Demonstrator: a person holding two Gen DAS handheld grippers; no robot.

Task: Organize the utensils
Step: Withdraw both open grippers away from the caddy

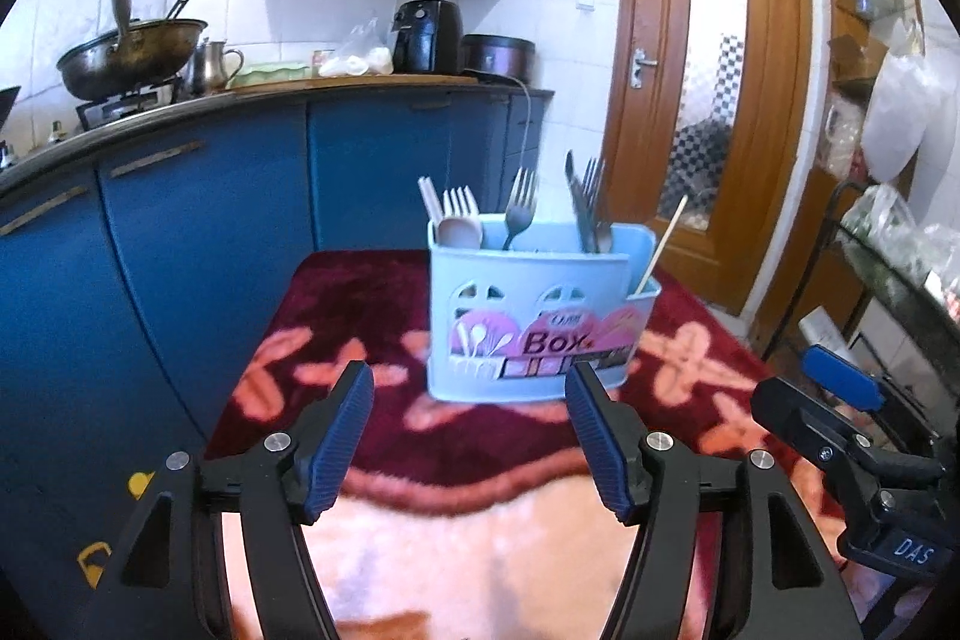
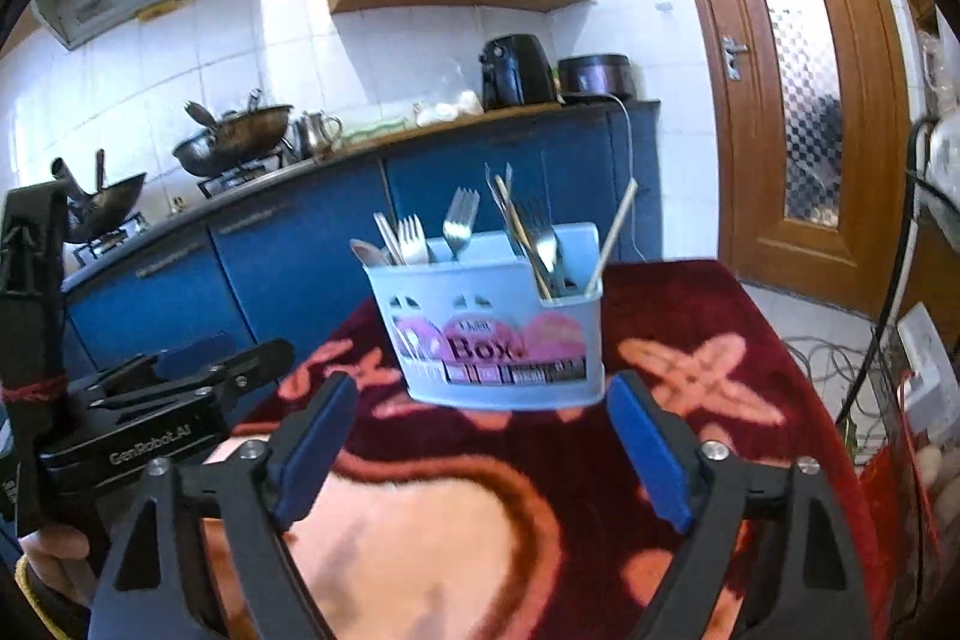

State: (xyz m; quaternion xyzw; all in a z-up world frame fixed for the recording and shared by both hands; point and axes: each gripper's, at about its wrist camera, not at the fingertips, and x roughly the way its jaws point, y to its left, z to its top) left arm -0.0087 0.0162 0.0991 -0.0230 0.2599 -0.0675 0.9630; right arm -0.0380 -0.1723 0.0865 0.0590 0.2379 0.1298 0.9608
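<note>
A light blue utensil holder [image 1: 534, 316] marked "Box" stands on a table with a red floral cloth [image 1: 372, 400]. It holds several forks [image 1: 519, 208], a pale spoon [image 1: 459, 229] and a chopstick [image 1: 663, 244]. My left gripper [image 1: 468, 388] is open and empty, just in front of the holder. In the right wrist view the holder [image 2: 492, 334] stands ahead of my right gripper [image 2: 480, 400], which is open and empty. Each gripper shows at the edge of the other's view: the right one [image 1: 840, 400] and the left one [image 2: 180, 388].
Blue kitchen cabinets [image 1: 210, 250] with a counter run behind the table, bearing a wok [image 1: 132, 52], a jug and a black air fryer [image 1: 429, 34]. A wooden door [image 1: 714, 100] stands at the right. Shelves with bags and cables [image 2: 888, 370] crowd the right side.
</note>
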